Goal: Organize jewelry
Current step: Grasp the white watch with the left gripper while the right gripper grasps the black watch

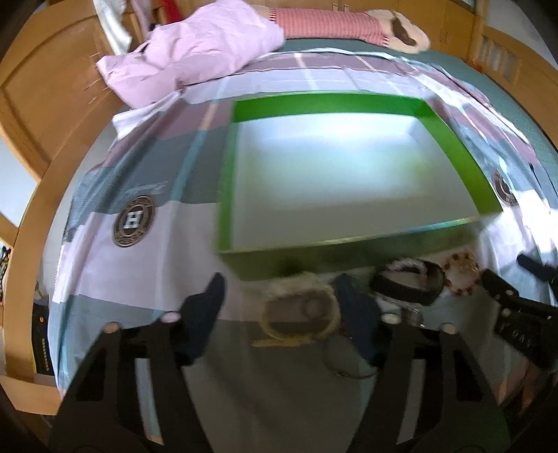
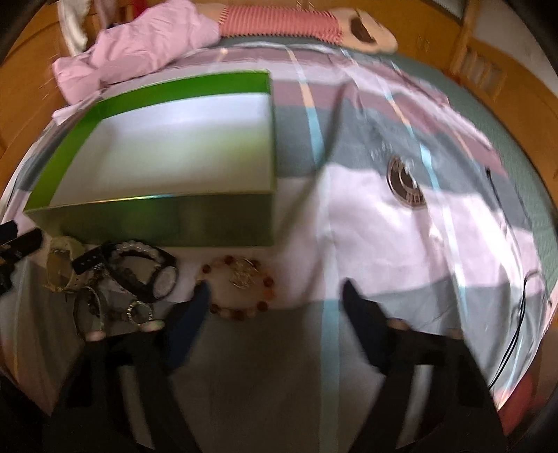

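Observation:
An open green box (image 1: 450,139) with a white inside lies on the bed; it also shows in the right wrist view (image 2: 174,216). In front of it lies a pile of jewelry: a pale watch (image 1: 300,310), a black watch (image 2: 157,275), a beaded bracelet (image 2: 240,306) and small rings (image 2: 139,312). My left gripper (image 1: 279,289) is open just above the pale watch. My right gripper (image 2: 275,289) is open, its left fingertip (image 2: 200,296) at the bracelet's left edge. The right gripper also shows in the left wrist view (image 1: 505,278).
A checked pink, grey and white sheet (image 2: 383,216) covers the bed. A pink garment (image 1: 195,52) and a striped plush toy (image 1: 331,21) lie at the far end. A wooden bed frame (image 1: 31,104) runs along the left. A thin black cord (image 2: 516,313) lies at right.

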The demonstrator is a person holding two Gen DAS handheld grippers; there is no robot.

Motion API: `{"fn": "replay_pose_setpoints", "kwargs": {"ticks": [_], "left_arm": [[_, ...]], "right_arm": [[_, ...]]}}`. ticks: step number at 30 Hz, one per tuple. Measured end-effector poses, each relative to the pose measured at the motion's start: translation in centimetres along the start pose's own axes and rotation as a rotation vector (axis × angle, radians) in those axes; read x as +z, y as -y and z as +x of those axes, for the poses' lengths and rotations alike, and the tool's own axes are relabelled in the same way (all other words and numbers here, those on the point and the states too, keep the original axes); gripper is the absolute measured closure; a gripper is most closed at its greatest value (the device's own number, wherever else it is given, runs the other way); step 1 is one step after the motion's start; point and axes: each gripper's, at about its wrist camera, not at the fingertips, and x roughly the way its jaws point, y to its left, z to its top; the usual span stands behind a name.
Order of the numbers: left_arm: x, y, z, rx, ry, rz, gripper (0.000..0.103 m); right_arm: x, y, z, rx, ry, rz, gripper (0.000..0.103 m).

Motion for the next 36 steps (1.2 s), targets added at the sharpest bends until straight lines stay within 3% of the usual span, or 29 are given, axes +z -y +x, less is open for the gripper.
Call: {"fn": "replay_pose_setpoints", "kwargs": {"ticks": [2, 4, 9, 14, 18, 25, 26, 29, 36], "left_arm": [[0.3, -2.1, 0.2, -0.019, -0.015, -0.073, 0.059], [0.5, -3.7, 0.8, -0.048, -0.054, -0.13, 0.064], [0.0, -4.6, 2.3, -0.098, -0.143, -0.179, 0.063], [-0.7, -2.9, 3.1, -0.069, -0.18, -0.102, 0.06], [-0.5, -3.4, 4.4, -0.069, -0.224, -0.132, 0.063], [-0.3, -4.4, 5.5, -0.069, -0.249, -0.168, 0.063], [-0.3, -4.5, 5.6, -0.072, -0.25, -0.17, 0.062], [-0.2, -5.1, 5.8, -0.09, -0.26, -0.186, 0.06], [0.1, -6.3, 5.2, -0.12, -0.244, -0.209, 0.059]], "right_arm": [[-0.1, 0.9, 0.1, 0.04, -0.004, 0.046, 0.056], [-0.1, 1.3, 0.3, 0.087, -0.024, 0.072, 0.061], [-0.4, -0.4, 0.4, 0.15, -0.037, -0.01, 0.061], [-0.5, -2.3, 0.0, 0.203, -0.017, -0.06, 0.061], [0.8, -4.2, 0.3, 0.259, -0.042, -0.104, 0.061], [1.4, -7.9, 2.5, 0.197, -0.077, -0.193, 0.061], [1.2, -8.1, 3.0, 0.197, -0.099, -0.197, 0.07], [0.3, -8.5, 3.0, 0.211, -0.118, -0.237, 0.084], [0.4, -7.4, 0.0, 0.274, -0.035, -0.25, 0.09]]}}
